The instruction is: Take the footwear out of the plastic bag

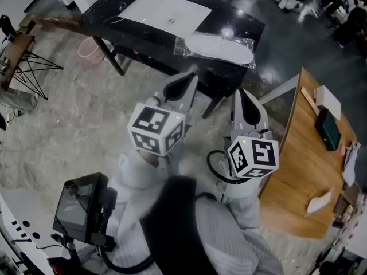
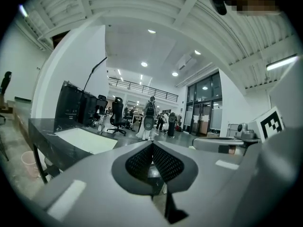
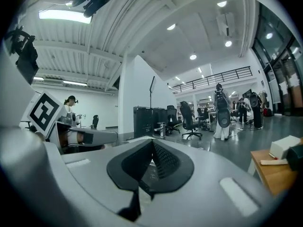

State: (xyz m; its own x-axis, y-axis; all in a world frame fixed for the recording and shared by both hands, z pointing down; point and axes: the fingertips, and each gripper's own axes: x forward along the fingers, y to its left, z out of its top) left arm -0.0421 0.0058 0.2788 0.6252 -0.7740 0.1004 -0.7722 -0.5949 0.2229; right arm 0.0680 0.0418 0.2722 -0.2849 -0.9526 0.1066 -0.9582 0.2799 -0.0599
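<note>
A clear plastic bag [image 1: 221,47] holding white flat footwear lies on the black table [image 1: 241,27], at its near right corner. My left gripper [image 1: 186,80] is held in the air short of the table's front edge, jaws shut with nothing between them. My right gripper [image 1: 243,93] hangs beside it to the right, also shut and empty. Both point toward the table and touch nothing. In the left gripper view the shut jaws [image 2: 152,145] face across the room, and the bag is not visible there. The right gripper view shows shut jaws [image 3: 152,143] too.
A large white sheet [image 1: 166,13] lies on the table left of the bag. A pink bin [image 1: 89,48] stands under the table's left end. A wooden desk [image 1: 304,171] with small items is at the right, a tripod [image 1: 28,67] at the left. People and office chairs stand far off.
</note>
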